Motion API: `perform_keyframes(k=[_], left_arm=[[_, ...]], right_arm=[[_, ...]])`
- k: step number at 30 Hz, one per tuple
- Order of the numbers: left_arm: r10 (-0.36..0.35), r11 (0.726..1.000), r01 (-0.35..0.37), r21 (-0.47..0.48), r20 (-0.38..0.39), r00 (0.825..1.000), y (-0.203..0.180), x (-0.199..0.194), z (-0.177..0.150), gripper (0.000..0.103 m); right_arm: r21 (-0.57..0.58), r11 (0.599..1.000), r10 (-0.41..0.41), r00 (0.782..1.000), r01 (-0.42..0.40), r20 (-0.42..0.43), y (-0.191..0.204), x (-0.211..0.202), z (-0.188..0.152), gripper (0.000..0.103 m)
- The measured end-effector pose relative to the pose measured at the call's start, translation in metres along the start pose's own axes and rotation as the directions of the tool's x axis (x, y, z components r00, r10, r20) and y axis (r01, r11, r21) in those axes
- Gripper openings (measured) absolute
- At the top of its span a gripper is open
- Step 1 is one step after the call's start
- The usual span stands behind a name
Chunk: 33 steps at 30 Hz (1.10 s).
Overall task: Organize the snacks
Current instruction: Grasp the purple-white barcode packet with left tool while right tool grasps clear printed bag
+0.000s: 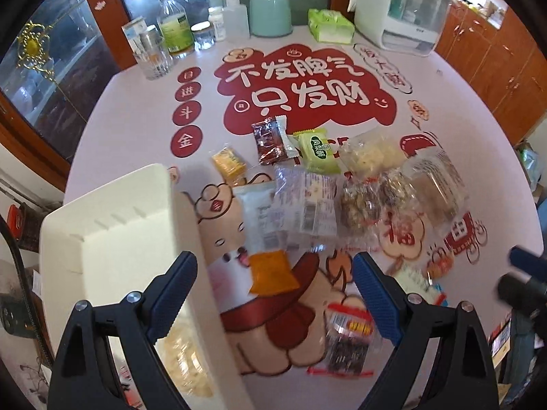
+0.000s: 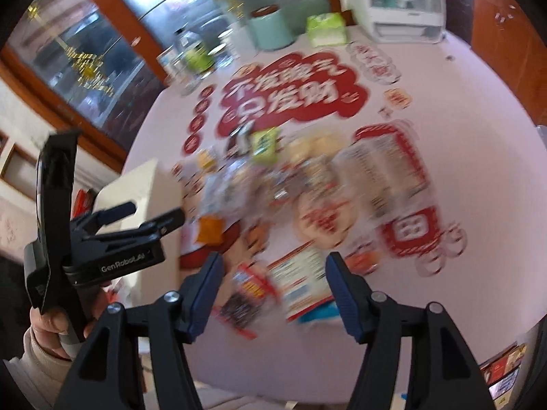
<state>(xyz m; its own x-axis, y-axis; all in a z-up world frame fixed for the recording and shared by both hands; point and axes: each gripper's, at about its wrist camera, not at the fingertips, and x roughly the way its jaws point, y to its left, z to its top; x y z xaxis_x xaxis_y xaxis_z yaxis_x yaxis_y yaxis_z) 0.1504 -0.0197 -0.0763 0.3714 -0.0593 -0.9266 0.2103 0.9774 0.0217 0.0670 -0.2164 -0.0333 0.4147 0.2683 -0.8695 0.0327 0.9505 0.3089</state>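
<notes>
Progress: the task is looking early. One pale snack (image 1: 186, 355) is lying in the near end of the white bin (image 1: 112, 239); the rest of the bin is showing bare. Almost all other packets are lying on the table (image 1: 136, 109), outside the bin.

Snacks left: an orange packet (image 1: 271, 271), a yellow packet (image 1: 228, 162), a brown packet (image 1: 270, 140), a green packet (image 1: 317, 150), clear wrapped packets (image 1: 304, 201) in the middle, nut bars (image 1: 362, 205) and a dark packet with red label (image 1: 348, 340) near the front. In the right wrist view a white printed packet (image 2: 302, 282) is lying just beside the dark packet (image 2: 244, 299); this view is blurred, so details are uncertain.

Left gripper (image 1: 273, 300): its fingers are standing wide apart and holding nothing. It is hovering above the orange packet, with the left finger (image 1: 172, 300) over the bin's right wall.

Right gripper (image 2: 273, 294): its fingers are also wide apart and empty, hanging over the dark packet and the white printed packet.

Edges: the bin is sitting at the table's left edge. The front packets are lying near the front edge, so I judge a push could slide them off.

Open room: the red printed middle of the table is free. The back is crowded with a glass (image 1: 152, 58), bottles (image 1: 176, 24), a teal jar (image 1: 270, 10), a tissue pack (image 1: 330, 25) and a white organizer (image 1: 400, 10), all well apart from the snacks.
</notes>
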Motion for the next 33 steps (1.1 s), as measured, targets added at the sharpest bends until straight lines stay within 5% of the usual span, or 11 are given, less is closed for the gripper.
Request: perform_keyframes(k=[7, 15, 25, 33], left_arm=[[0.03, 1.0, -0.03, -0.005, -0.1, 0.995, -0.017, 0.06, 0.031, 0.091], [0.051, 0.998, -0.058, -0.029, -0.195, 0.979, -0.013, 0.114, 0.048, 0.091], [0.086, 0.996, -0.091, -0.019, -0.201, 0.976, -0.013, 0.128, 0.05, 0.091], [0.143, 0.99, -0.144, 0.01, -0.197, 0.97, -0.038, 0.139, 0.059, 0.084]], right_arm=[[0.016, 0.998, -0.057, 0.998, 0.056, 0.012, -0.073, 0.022, 0.048, 0.072], [-0.031, 0.995, -0.102, 0.99, 0.099, -0.095, -0.123, 0.084, 0.078, 0.072], [-0.153, 0.987, -0.068, 0.986, 0.044, -0.149, -0.118, 0.127, 0.083, 0.074], [-0.269, 0.955, -0.164, 0.976, 0.121, -0.144, -0.099, 0.145, 0.08, 0.08]])
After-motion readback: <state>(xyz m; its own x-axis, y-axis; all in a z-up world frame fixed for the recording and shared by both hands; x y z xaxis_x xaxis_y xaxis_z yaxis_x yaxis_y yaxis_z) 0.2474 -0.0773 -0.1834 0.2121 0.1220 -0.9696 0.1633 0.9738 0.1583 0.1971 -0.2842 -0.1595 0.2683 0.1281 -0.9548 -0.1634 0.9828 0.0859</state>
